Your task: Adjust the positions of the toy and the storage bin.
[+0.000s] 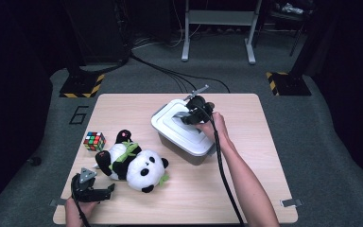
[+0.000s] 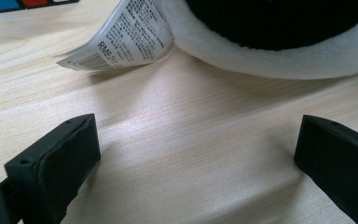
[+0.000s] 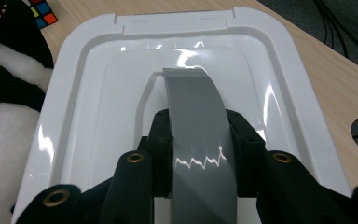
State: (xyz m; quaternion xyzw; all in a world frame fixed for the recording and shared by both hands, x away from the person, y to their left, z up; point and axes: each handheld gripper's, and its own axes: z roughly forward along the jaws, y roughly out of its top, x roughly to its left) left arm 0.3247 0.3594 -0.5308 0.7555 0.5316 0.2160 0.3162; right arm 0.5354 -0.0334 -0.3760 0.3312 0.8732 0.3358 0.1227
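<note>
The right gripper (image 3: 198,154) pinched the grey handle (image 3: 193,116) at the lid's (image 3: 79,93) centre, right of frame middle, while the left gripper (image 1: 94,189) sat spread at lower left.

The puzzle cube (image 1: 94,141) sits on the wooden table (image 1: 246,189) just off the upper left of the toy panda (image 1: 132,163) — close, but not touching it. A white printed label (image 2: 121,37) hangs from the panda's side and curls down onto the tabletop. Beyond the table, well behind the panda, black cables (image 1: 170,71) run across the grey carpet towards a metal frame (image 1: 220,28) — with yellow-and-black striped base plates (image 1: 81,86) off to either side.
</note>
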